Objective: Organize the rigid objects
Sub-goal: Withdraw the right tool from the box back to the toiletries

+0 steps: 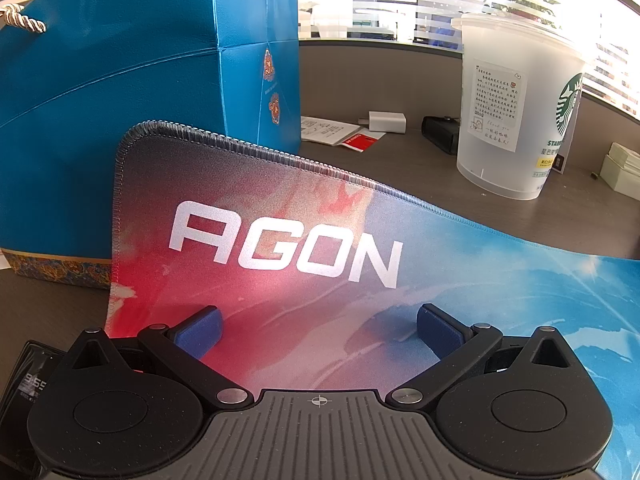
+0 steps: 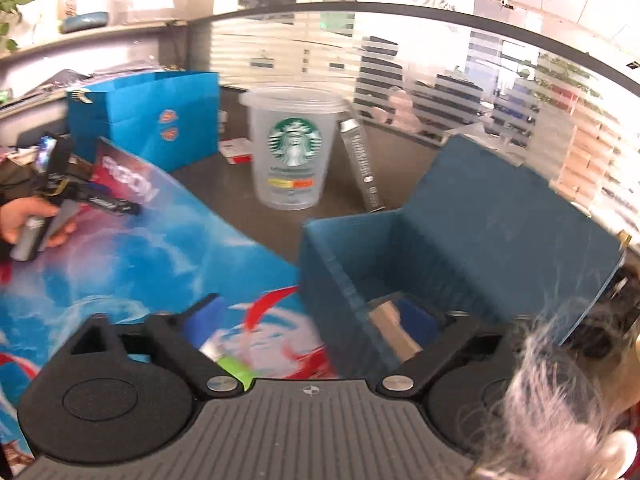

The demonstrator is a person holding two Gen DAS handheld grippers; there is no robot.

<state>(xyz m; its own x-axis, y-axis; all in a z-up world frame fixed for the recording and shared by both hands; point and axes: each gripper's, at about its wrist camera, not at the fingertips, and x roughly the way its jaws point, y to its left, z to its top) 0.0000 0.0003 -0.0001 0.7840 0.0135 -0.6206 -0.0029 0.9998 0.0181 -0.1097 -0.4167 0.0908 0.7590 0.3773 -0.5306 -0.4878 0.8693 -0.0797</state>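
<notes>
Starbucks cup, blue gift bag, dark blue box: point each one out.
Starbucks cup (image 2: 294, 148), right wrist view, on its green logo.
Blue gift bag (image 1: 140, 80), left wrist view, on its broad side.
Dark blue box (image 2: 500, 216), right wrist view, inner back wall.

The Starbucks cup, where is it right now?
The Starbucks cup stands upright on the desk beyond the mouse mat, between the blue gift bag on its left and a leaning grey tube on its right.

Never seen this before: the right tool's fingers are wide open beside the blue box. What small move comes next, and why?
Probably lower the right gripper onto the green item on the mat: its fingers are open, and the blue box stands beside.
</notes>
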